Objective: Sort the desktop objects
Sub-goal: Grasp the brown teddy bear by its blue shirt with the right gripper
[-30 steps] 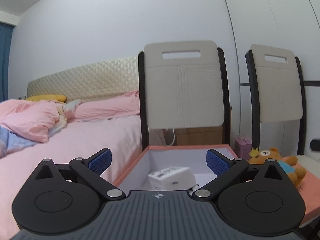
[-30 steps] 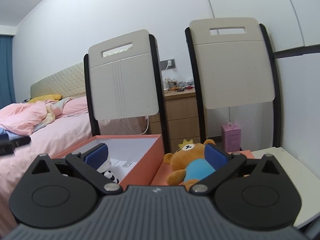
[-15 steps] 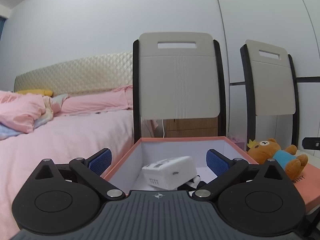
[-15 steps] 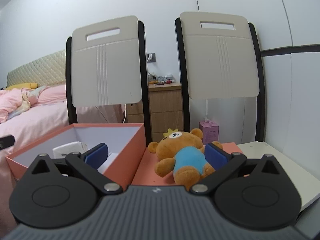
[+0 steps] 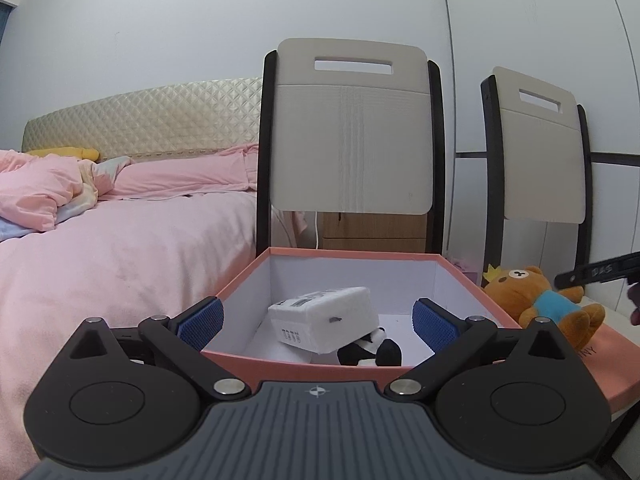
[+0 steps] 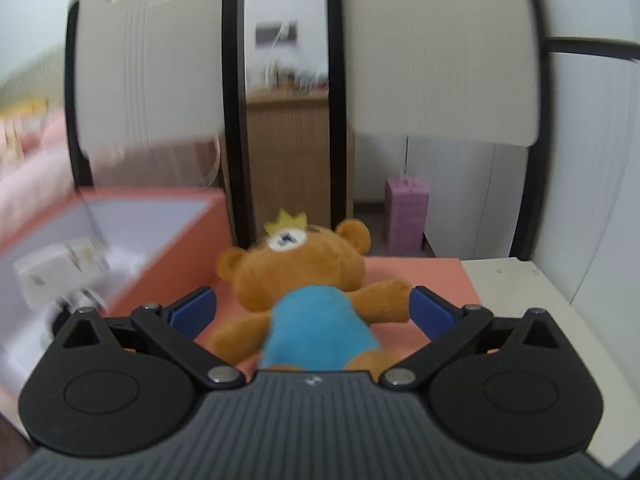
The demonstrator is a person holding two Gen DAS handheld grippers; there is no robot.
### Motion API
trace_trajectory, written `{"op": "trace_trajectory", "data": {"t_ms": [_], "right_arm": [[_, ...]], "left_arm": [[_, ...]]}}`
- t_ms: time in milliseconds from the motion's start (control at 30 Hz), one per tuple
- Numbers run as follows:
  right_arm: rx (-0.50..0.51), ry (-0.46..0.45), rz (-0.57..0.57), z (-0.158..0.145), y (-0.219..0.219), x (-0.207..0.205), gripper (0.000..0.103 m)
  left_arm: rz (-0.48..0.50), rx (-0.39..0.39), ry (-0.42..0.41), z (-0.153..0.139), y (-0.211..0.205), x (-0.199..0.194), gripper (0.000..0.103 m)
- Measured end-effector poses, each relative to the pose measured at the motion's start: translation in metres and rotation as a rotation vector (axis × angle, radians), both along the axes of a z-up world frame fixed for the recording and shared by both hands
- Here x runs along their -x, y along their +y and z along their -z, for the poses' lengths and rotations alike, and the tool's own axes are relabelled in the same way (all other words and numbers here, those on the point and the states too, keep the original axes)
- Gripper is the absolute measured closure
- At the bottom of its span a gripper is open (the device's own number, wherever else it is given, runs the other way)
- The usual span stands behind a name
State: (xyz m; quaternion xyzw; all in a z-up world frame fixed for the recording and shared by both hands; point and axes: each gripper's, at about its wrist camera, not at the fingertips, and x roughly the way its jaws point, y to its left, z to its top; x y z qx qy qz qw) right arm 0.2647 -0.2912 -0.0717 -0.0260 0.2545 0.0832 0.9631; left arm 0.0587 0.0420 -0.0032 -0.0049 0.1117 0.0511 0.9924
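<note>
So, counting it up: two grippers, one coral box (image 5: 460, 270), one coral lid (image 6: 420, 276) lying flat just right of the box, one teddy bear (image 6: 308, 284), one white packet (image 5: 324, 318), one panda plush (image 5: 370, 350), two chairs and a bed. The right gripper (image 6: 312, 314) has its blue pads spread wide apart and the bear lies on its back right between them on the lid, head at the far end, blue belly in the near gap; I can't tell if either pad is actually touching it since the right wrist view is smeared with motion blur. The left gripper (image 5: 318, 322) is also wide open, holding nothing, hovering at the near wall of the box and looking into it. Inside, the white packet sits tilted, leaning on the black-and-white panda plush, which is tucked under its right near corner. In the left view the bear (image 5: 540, 300) is off to the right of the box. Past the table there's the left chair (image 5: 352, 128) directly behind the box, the right chair (image 5: 540, 148) behind the lid, a wooden nightstand (image 6: 288, 152) showing between them, a small pink box (image 6: 406, 216) down on the floor, and the pink bed (image 5: 120, 240) filling the left side. Nothing sits between the open pads and the bear.
</note>
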Motion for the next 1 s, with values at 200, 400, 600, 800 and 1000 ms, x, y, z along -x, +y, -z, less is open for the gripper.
{"op": "trace_trajectory", "data": {"t_ms": [200,400,600,800,1000], "right_arm": [[0.082,0.111,-0.036,0.018,0.006,-0.045,0.0],[0.163,0.146,-0.081,0.028,0.017,-0.068,0.0],[0.158,0.196,-0.135,0.03,0.012,-0.08,0.0],[0.066,0.231,-0.138,0.021,0.0,-0.082,0.03],[0.028,0.197,-0.126,0.001,-0.007,-0.067,0.058]], "left_arm": [[0.004,-0.009,0.025,0.005,0.001,-0.005,0.001],[-0.006,0.011,0.051,0.008,0.005,-0.01,0.001],[0.009,0.002,0.041,0.008,0.001,-0.006,0.001],[0.022,-0.002,0.023,0.005,-0.003,-0.001,0.001],[0.025,0.003,0.025,0.004,-0.003,0.0,0.001]]}}
